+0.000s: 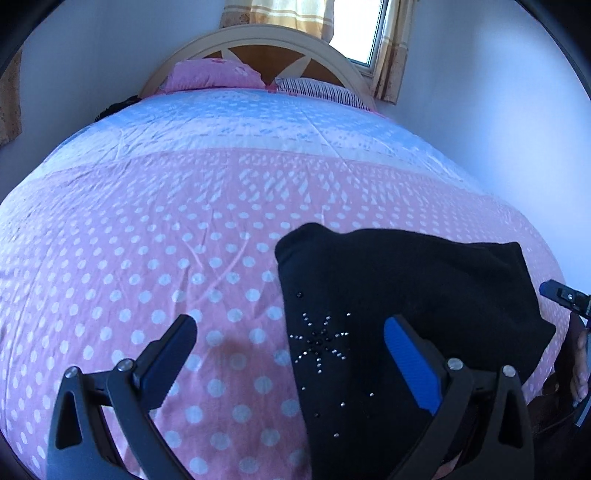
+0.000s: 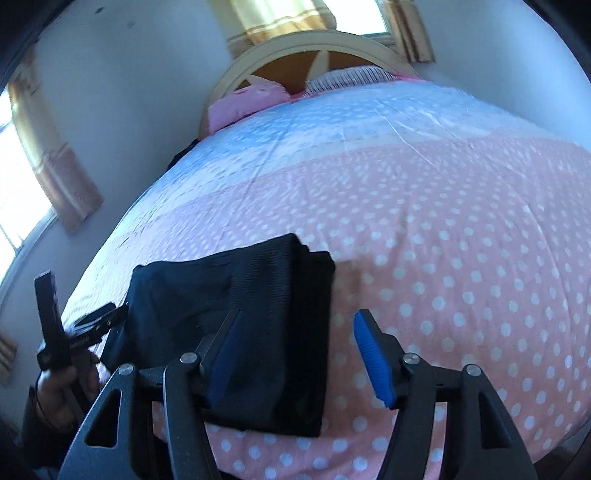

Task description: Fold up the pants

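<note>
The black pants [image 1: 406,295] lie folded into a compact stack on the pink dotted bedspread [image 1: 147,258], with a rhinestone star on the top layer. My left gripper [image 1: 291,332] hovers open over the stack's left edge: one finger above the fabric, the other above the bedspread. One finger of my right gripper [image 1: 563,295] shows at the far right edge. In the right wrist view the pants [image 2: 266,295] sit left of centre. My right gripper [image 2: 295,332] is open over their right edge and holds nothing. My left gripper [image 2: 81,291], held by a hand [image 2: 62,391], is beside the stack's left side.
The bedspread [image 2: 461,240] turns pale blue towards the headboard [image 1: 273,40]. A pink pillow [image 1: 210,75] and a striped pillow [image 1: 317,88] lie there. A curtained window [image 1: 358,29] is behind the headboard, another window [image 2: 14,177] is on the left wall. White walls flank the bed.
</note>
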The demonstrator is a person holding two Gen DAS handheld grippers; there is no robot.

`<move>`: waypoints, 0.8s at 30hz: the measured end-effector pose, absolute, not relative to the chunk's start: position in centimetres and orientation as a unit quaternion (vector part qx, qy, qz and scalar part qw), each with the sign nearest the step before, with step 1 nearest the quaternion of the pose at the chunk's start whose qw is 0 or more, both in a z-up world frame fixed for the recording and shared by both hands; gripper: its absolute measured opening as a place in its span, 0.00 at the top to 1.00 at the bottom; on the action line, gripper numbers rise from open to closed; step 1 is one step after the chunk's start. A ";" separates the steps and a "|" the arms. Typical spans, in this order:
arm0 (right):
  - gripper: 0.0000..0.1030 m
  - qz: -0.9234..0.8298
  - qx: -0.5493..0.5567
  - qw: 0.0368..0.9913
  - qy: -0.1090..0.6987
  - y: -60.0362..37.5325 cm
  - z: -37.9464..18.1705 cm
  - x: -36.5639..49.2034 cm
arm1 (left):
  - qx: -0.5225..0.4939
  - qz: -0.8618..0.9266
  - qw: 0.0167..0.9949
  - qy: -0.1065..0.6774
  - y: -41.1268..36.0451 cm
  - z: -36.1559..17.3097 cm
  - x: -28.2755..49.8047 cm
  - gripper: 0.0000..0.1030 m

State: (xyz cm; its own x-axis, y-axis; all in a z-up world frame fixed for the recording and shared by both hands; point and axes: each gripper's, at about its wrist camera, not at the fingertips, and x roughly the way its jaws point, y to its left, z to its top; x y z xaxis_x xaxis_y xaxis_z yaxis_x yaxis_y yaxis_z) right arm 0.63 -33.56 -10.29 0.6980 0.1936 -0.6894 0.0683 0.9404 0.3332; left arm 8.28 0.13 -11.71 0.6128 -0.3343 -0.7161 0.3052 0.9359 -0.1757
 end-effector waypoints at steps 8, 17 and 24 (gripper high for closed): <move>0.39 0.043 0.204 0.890 0.406 -33.6 -12.6 2.0 | -0.023 -0.183 0.891 0.414 0.0 -12.2 9.3 0.00; 0.39 0.046 0.229 0.882 0.410 -34.0 -13.5 2.4 | -0.021 -0.201 0.883 0.424 -0.4 -12.3 9.8 0.01; 0.66 0.076 0.254 0.873 0.408 -34.0 -13.7 2.4 | -0.027 -0.253 0.871 0.420 -1.0 -12.0 9.4 0.44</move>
